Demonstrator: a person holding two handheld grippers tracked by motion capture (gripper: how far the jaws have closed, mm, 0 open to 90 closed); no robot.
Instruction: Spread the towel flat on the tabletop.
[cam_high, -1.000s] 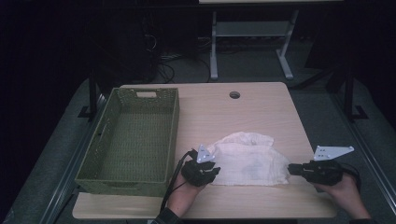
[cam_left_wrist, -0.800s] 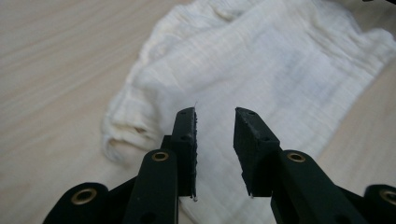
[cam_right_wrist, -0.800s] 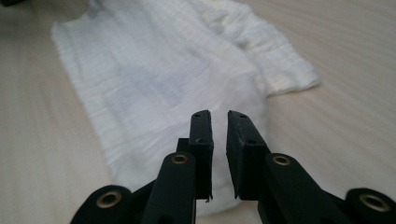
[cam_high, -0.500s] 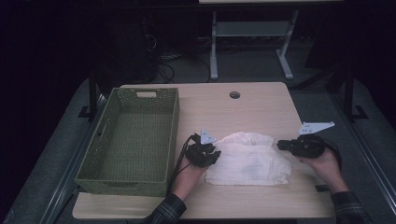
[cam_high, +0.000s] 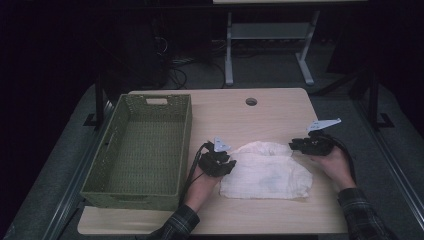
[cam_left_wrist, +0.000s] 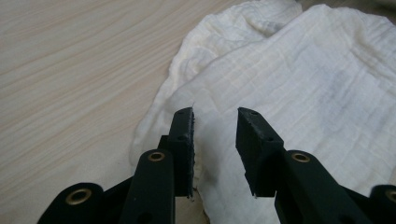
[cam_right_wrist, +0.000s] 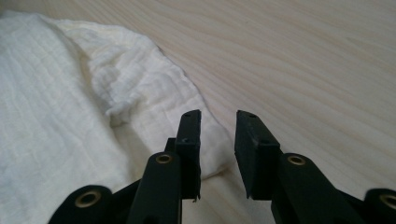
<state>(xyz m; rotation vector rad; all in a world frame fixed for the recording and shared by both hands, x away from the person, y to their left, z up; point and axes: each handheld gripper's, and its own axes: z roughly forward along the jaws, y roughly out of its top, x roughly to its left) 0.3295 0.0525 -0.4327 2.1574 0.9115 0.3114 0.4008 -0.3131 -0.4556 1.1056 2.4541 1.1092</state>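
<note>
White cloth (cam_high: 265, 172) lies crumpled on the tabletop (cam_high: 235, 112), just right of the green woven basket (cam_high: 137, 150), whose inside looks bare. Left hand-held gripper (cam_left_wrist: 215, 126) and right hand-held gripper (cam_right_wrist: 218, 123) hover at the cloth's opposite edges, jaws narrowly parted, gripping nothing.

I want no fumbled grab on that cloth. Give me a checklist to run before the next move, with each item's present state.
1. Left tongs open: ok.
2. Right tongs open: ok.
3. Left tongs over the white cloth: ok, above its edge.
4. Right tongs over the cloth: not ok; one jaw is above the edge, the other above bare table.
5. Cloth between jaws: not ok, both gaps empty.
6. Green basket empty: ok.
</note>
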